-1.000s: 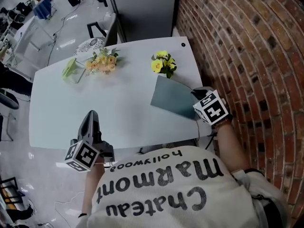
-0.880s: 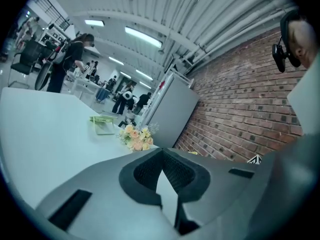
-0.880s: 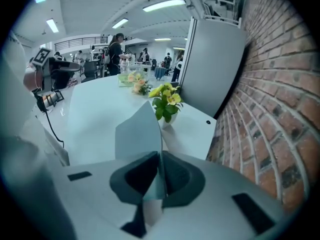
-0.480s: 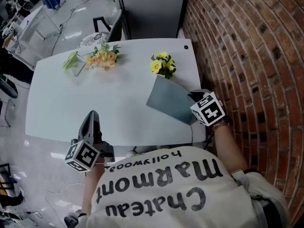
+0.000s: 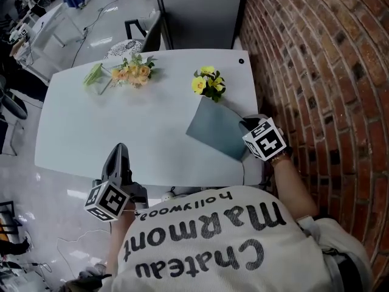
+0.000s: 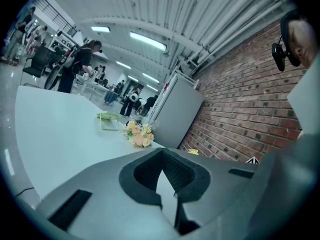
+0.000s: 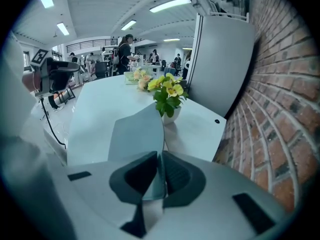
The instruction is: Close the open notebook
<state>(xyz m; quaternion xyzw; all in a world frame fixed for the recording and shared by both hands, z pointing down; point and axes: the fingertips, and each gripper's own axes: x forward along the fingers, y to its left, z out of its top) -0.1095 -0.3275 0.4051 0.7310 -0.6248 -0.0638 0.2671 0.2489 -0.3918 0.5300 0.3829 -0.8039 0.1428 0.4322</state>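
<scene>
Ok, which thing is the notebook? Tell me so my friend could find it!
Find the white table beside the brick wall, then the yellow flowers near that wall. The notebook sits just in front of them, nearer the person. It's the only thin, plain grey-blue thing; its neighbours are flowers.

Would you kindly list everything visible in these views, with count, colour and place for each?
table: one, white, centre, against the wall
notebook: one, grey-blue, on the table's right side
potted flowers: one, yellow with green leaves, just beyond the notebook
bouquet: one, peach and yellow, lying near the table's far edge
green item: one, left of the bouquet; kind unclear
brick wall: one, red-brown, right
cabinet: one, grey, beyond the table
shirt: one, white with dark print, bottom
left gripper: one, grey, near edge, jaws together, empty
right gripper: one, grey, shut on the notebook's edge
</scene>
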